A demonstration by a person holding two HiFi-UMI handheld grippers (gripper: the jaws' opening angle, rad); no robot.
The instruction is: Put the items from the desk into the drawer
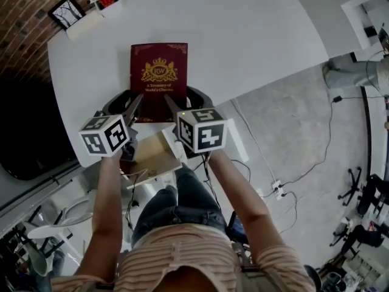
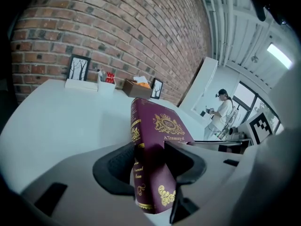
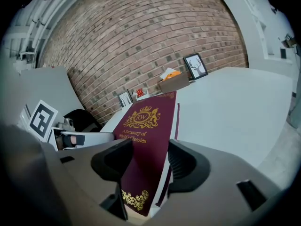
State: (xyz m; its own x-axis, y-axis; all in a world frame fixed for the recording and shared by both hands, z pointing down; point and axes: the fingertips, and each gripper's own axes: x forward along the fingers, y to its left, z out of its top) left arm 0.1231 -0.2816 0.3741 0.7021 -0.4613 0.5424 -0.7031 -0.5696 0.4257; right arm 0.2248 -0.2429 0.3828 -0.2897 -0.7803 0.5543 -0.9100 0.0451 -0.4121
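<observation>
Maroon book [image 1: 158, 72] on white desk [image 1: 243, 35], left hand-held gripper [image 1: 129, 109] clamping it, right hand-held gripper [image 1: 183, 106] too

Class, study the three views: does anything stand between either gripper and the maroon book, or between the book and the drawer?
Nothing visible does. The left gripper and right gripper each clamp the maroon book at its near edge. The open drawer lies just below that edge, between the grippers, with nothing across the gap.
</observation>
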